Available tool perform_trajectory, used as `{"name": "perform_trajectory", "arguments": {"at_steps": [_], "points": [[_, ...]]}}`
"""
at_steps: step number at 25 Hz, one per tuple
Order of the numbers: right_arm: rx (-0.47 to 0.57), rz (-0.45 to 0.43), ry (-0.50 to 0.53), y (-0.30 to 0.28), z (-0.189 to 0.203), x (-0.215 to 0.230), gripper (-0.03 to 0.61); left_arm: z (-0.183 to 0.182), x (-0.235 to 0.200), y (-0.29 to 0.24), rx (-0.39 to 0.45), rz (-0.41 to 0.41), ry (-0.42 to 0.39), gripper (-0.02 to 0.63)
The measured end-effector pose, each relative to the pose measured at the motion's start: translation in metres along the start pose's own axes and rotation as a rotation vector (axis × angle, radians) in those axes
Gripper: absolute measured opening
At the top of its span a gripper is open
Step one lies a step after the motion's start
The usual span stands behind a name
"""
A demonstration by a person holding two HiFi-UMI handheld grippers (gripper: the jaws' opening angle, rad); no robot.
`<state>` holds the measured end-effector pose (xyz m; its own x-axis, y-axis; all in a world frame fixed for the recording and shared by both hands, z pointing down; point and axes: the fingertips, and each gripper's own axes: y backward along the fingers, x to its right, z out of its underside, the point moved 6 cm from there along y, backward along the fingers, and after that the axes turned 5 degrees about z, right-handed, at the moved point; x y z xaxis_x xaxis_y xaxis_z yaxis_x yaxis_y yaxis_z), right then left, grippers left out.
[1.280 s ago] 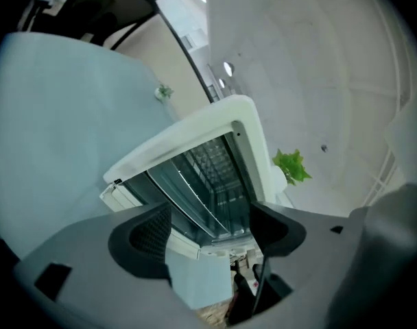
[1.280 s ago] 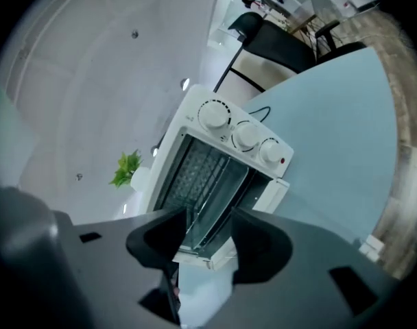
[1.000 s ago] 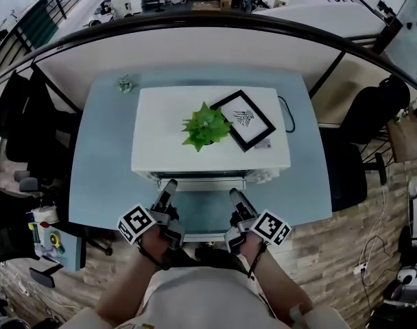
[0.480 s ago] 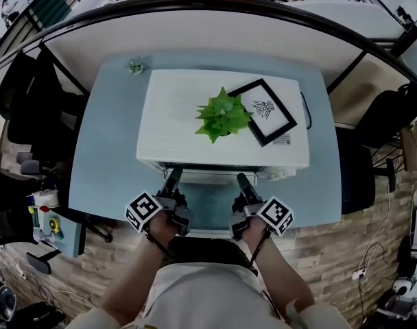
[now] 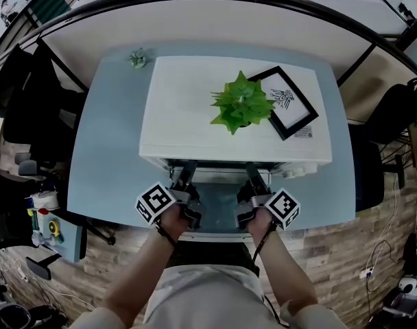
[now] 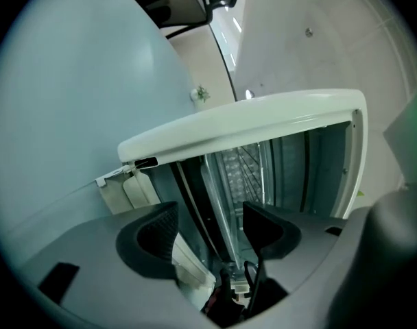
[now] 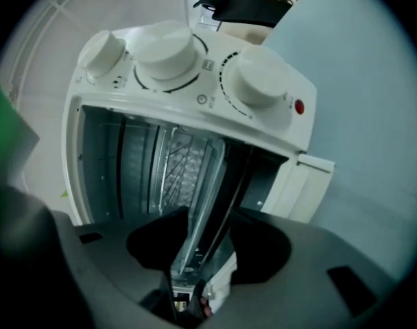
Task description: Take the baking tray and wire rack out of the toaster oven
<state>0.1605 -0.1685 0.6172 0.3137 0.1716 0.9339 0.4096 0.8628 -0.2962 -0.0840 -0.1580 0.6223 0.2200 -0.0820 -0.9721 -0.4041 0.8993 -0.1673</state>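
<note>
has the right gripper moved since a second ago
Yes: the right gripper has moved closer to the toaster oven, its tip now at the open front.

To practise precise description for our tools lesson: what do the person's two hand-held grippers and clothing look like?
Both the left gripper and right gripper are dark grey, each carrying a white cube with black square markers. Their pads are black. A thin dark cable trails by each wrist. The person wears a pale top.

1. A pale blue rectangular table [image 5: 105, 149] fills mid-frame.
2. Wood-plank flooring [image 5: 346, 252] runs along the bottom.
3. Black office chairs stand at the left [image 5: 16, 101] and right [image 5: 394, 108] edges.
4. A curved white partition with a dark rail [image 5: 195, 26] crosses the top.
</note>
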Motion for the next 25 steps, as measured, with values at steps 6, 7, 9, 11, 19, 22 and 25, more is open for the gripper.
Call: {"name": "perform_trajectory", "arguments": {"at_steps": [6,7,9,11,19,22,25], "points": [[0.04,-0.033,-0.039,-0.016,-0.003,0.008,0.192,-0.005,-0.01,-0.021,0.003,0.081,0.018,0.257],[0.05,-0.034,-0.035,-0.017,-0.006,0.008,0.184,-0.005,-0.011,-0.025,0.001,0.092,0.021,0.253],[0.068,-0.053,-0.033,-0.022,-0.01,0.007,0.166,-0.007,-0.011,-0.031,0.013,0.124,0.041,0.235],[0.08,-0.056,-0.029,-0.027,-0.012,0.007,0.166,-0.01,-0.01,-0.036,0.031,0.16,0.061,0.223],[0.109,-0.106,-0.063,-0.047,-0.019,0.01,0.156,-0.026,-0.009,-0.054,0.105,0.275,0.127,0.195],[0.126,-0.116,-0.094,-0.05,-0.019,0.009,0.139,-0.025,-0.011,-0.054,0.118,0.276,0.167,0.143],[0.131,-0.11,-0.124,-0.049,-0.018,0.011,0.099,-0.023,-0.015,-0.053,0.11,0.252,0.189,0.088]]}}
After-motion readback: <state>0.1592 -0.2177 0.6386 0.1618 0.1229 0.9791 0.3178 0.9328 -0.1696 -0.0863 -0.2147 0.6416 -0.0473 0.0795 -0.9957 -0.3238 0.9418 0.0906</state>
